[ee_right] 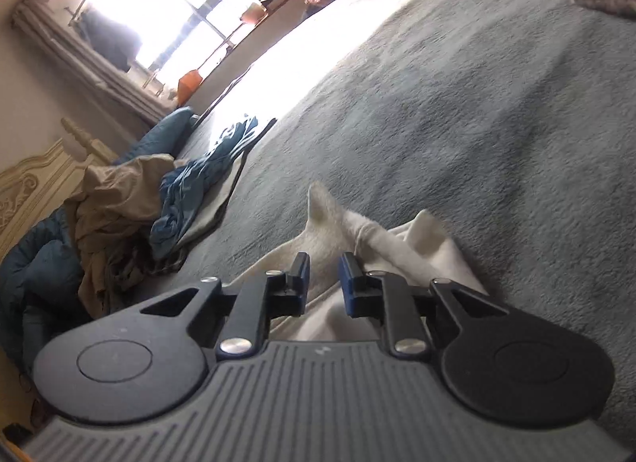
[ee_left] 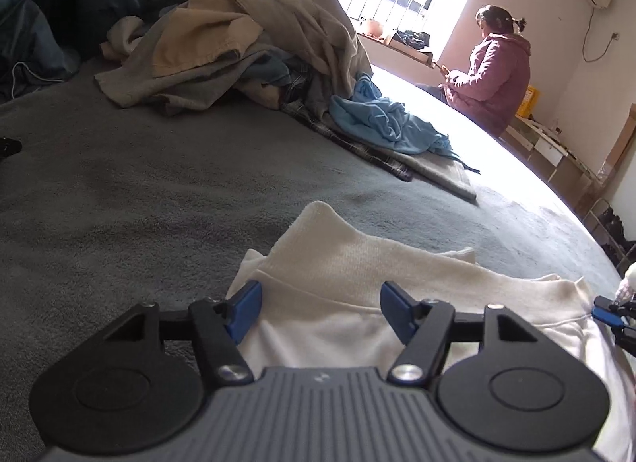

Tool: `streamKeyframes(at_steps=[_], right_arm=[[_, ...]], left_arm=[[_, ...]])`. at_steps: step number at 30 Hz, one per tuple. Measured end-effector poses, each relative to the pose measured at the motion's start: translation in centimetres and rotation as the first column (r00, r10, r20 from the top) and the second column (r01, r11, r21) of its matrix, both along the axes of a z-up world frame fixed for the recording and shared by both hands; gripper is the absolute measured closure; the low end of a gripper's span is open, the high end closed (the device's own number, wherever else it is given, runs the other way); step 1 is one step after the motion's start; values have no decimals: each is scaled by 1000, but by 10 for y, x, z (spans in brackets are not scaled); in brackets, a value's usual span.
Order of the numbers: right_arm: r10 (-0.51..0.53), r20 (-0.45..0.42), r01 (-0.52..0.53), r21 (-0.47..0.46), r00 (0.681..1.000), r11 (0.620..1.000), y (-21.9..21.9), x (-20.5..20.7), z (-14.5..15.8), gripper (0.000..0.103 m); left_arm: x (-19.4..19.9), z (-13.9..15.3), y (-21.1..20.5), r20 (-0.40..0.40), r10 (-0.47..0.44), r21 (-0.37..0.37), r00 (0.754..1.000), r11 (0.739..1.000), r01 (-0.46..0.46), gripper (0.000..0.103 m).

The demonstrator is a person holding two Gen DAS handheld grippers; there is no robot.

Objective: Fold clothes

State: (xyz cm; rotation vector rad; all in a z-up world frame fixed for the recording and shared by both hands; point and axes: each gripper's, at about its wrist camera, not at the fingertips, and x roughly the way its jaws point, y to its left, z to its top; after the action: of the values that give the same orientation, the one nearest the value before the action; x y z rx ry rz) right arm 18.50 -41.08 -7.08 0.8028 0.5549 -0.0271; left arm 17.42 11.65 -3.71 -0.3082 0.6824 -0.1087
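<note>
On the grey fleecy bed cover (ee_left: 131,191), from the left: your left gripper (ee_left: 321,305) hangs over the near edge of the cream knit garment (ee_left: 357,263), jaws standing wide, nothing between the blue pads (ee_left: 248,303) but air, with the cloth lying under them. It holds nothing. The cream knit garment lies partly flat in front of you, one ribbed end bunched and sticking up toward the middle of the bed.

Further right, your right gripper (ee_right: 324,281) sits over the same garment's (ee_right: 349,231) rumpled end, rolled to one side, jaws narrow with a small gap. Cloth shows behind and below the gap, but I cannot tell whether any is pinched; the pads look clear of it, so I read it as open and empty.

Risks, as I judge them: with the right jaws that narrow, you may close on a single thin layer or miss the fold edge, and the bunched end would drag. The left jaws sit above a seam line; grab there and you may lift two layers at once and skew the fold. The heap of tan and grey clothes (ee_left: 246,36) and the crumpled light-blue garment (ee_left: 381,120) lie well apart, not in the way.
</note>
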Motion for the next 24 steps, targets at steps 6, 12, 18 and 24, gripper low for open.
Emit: streamKeyframes(at_steps=[6,12,18,24], right_arm=[[117,83,-100,-181,990,978,38,-47,46,83],[369,59,-344,-250,928,905,112,-89,51,76],[449,-10,-423,-350,894,836,170,-116,42,76],[496,5,-446,-431,868,784,201,-133,57,75]], left_arm=[[-36,27,13,76,46,26,996,999,-48,32],[-74,41,28,40,63,1,997,998,-63,32],[-113,56,60,14,102,0,995,995,-102,32],[-143,88,92,73,150,123,986,980,-158,30]])
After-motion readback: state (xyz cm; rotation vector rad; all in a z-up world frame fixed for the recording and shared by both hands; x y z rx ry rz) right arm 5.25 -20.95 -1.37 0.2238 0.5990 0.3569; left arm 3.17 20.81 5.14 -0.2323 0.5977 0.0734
